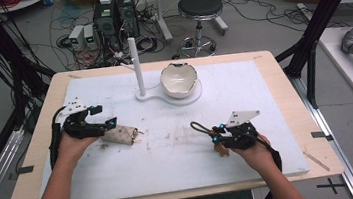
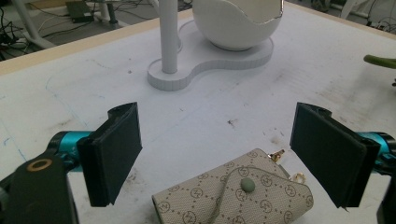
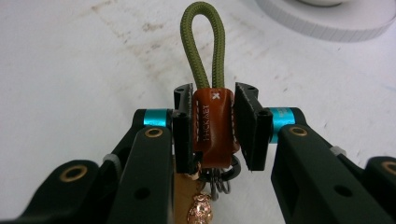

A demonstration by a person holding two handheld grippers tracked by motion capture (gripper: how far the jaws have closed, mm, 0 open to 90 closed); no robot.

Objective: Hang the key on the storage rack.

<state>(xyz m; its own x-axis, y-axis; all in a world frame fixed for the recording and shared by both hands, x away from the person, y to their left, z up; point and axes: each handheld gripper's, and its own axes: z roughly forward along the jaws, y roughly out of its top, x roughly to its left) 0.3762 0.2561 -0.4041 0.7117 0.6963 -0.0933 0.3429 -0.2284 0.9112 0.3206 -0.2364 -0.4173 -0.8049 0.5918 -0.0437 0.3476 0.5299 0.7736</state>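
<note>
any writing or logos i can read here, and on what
"HICKMET": stamped lettering down the brown leather sleeve of the olive cord key fob, uncertain, small and sideways.
"x": white cross mark at that sleeve's top.
Repeating monogram on the beige patterned key pouch: too small to read.

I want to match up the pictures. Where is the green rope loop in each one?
High view: the green rope loop pokes out left of the right gripper, right of centre.
Left gripper view: its tip shows at the right edge.
Right gripper view: top centre, rising from the brown tab clamped in the jaws.
Shared landmark: the white stand.
</note>
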